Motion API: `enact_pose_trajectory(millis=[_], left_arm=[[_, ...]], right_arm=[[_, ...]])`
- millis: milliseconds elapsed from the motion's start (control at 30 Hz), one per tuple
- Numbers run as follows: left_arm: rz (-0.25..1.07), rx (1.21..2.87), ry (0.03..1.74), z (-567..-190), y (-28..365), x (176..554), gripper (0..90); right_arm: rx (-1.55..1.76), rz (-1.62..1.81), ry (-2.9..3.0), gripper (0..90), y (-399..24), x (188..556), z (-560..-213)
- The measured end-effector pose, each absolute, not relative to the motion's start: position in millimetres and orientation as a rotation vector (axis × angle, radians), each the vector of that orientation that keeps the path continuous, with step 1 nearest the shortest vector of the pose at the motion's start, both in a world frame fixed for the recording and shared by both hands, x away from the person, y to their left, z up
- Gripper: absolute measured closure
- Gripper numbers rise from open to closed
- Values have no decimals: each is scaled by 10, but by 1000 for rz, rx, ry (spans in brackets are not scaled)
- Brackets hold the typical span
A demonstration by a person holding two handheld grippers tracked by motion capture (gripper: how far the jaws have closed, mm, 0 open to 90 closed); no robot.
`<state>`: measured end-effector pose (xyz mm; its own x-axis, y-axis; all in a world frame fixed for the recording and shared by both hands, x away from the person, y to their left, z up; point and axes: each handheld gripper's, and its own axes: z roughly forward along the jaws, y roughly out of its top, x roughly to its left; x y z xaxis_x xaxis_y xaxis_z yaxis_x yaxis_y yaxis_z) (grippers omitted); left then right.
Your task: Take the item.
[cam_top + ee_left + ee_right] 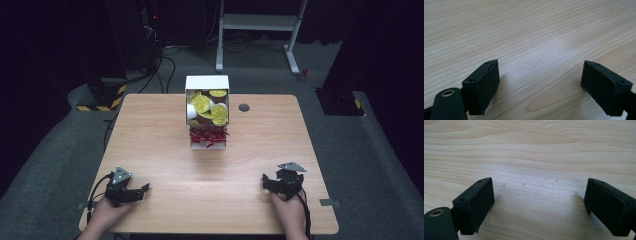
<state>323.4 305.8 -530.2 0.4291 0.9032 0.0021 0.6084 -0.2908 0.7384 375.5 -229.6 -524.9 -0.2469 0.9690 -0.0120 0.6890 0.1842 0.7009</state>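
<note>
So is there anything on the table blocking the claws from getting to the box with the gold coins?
Nothing visible does. The left claw and right claw sit open near the front edge of the table, and the white box of gold coins and red bits stands farther back in the middle. Only bare wood lies between them.

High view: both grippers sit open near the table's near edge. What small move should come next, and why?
Probably reach one gripper, say the right gripper, forward toward the white box of gold discs and red bits. Both it and the left gripper are open, empty, and far from it.
</note>
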Motion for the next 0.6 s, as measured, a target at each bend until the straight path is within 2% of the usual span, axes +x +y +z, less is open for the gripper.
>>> enact_pose_trajectory(millis=[600], left_arm=[[563,2013,1271,-5302,3058,3234,157]], right_arm=[[1554,812,2008,92,-2297,3756,-5249]])
